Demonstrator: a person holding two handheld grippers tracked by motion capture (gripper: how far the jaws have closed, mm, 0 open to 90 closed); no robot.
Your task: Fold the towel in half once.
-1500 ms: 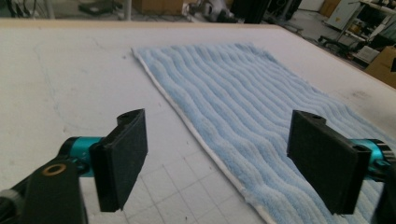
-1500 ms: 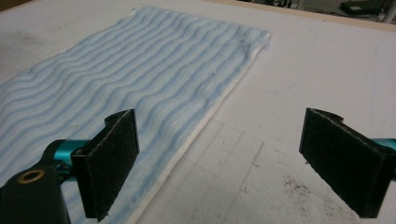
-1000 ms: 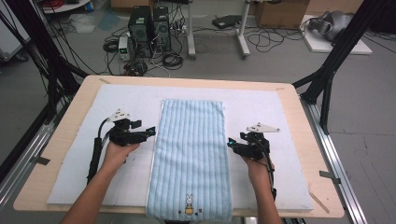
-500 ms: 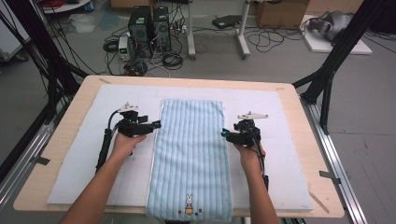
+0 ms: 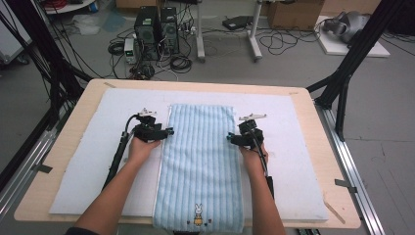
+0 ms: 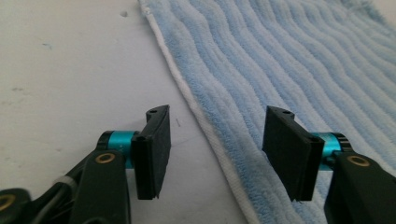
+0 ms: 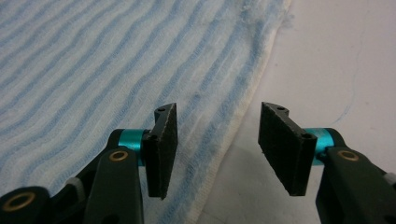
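Note:
A light blue striped towel [image 5: 200, 161] lies flat down the middle of the white mat [image 5: 293, 147], with a small rabbit emblem [image 5: 198, 221] at its near end. My left gripper [image 5: 169, 132] is at the towel's left edge and low over the mat. In the left gripper view the left gripper [image 6: 218, 112] is open astride the towel's [image 6: 289, 56] white hem, its jaws just closing, pads clear of the cloth. My right gripper [image 5: 229, 138] is at the right edge. In the right gripper view the right gripper [image 7: 219, 108] is open astride the towel's [image 7: 93, 60] frayed hem, also closing.
The mat covers most of a wooden table [image 5: 67, 147]. Black frame struts [image 5: 342, 83] rise at the table's far corners. Computer cases [image 5: 156, 24] and cables lie on the floor beyond the far edge.
Both hands have moved away from the person and inward until the jaws straddle the towel's side edges. Both pairs of jaws stand narrower than before. The towel has not moved.

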